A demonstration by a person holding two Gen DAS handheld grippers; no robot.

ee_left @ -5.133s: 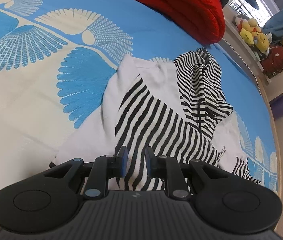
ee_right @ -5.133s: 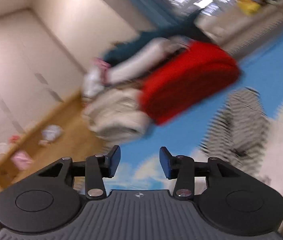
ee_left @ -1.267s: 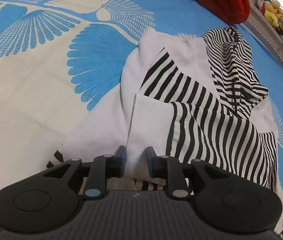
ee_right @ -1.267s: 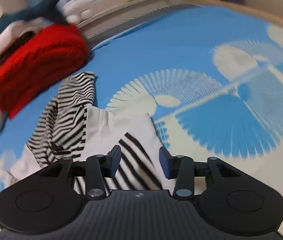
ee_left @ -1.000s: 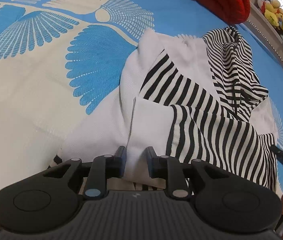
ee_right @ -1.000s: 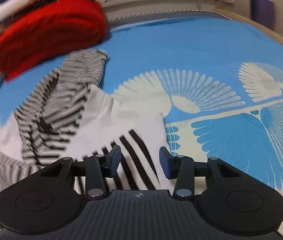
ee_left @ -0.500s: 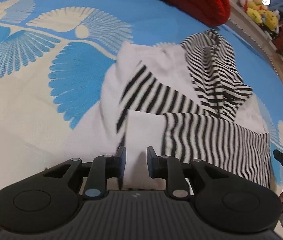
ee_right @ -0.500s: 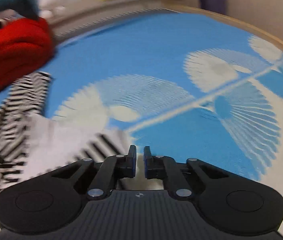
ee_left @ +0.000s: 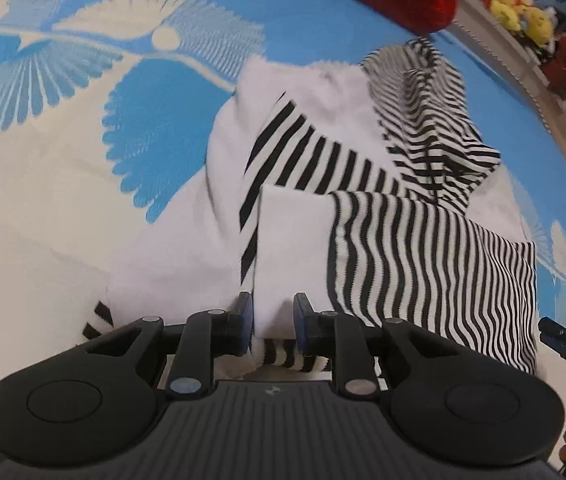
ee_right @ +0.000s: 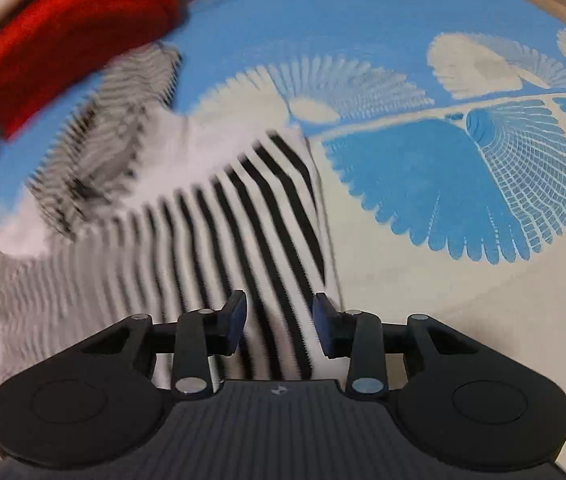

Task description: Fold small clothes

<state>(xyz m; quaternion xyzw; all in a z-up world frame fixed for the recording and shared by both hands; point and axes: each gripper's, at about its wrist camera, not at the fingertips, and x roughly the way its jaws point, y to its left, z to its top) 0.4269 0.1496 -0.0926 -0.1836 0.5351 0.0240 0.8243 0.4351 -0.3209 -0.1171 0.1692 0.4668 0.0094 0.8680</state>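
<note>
- Left gripper (ee_left: 271,322) has its jaws narrowed on the white cuff end of a sleeve (ee_left: 423,256), pinching the fabric between the blue pads.
- That sleeve lies across the black-and-white striped hoodie (ee_left: 323,160), which sits on the blue-and-cream patterned bedspread (ee_left: 83,160).
- Right gripper (ee_right: 279,318) is parted wide above the hoodie's striped edge (ee_right: 243,220), gripping nothing.
- Red knitwear (ee_right: 71,36) sits beyond the hood; the right view is blurred.
</note>
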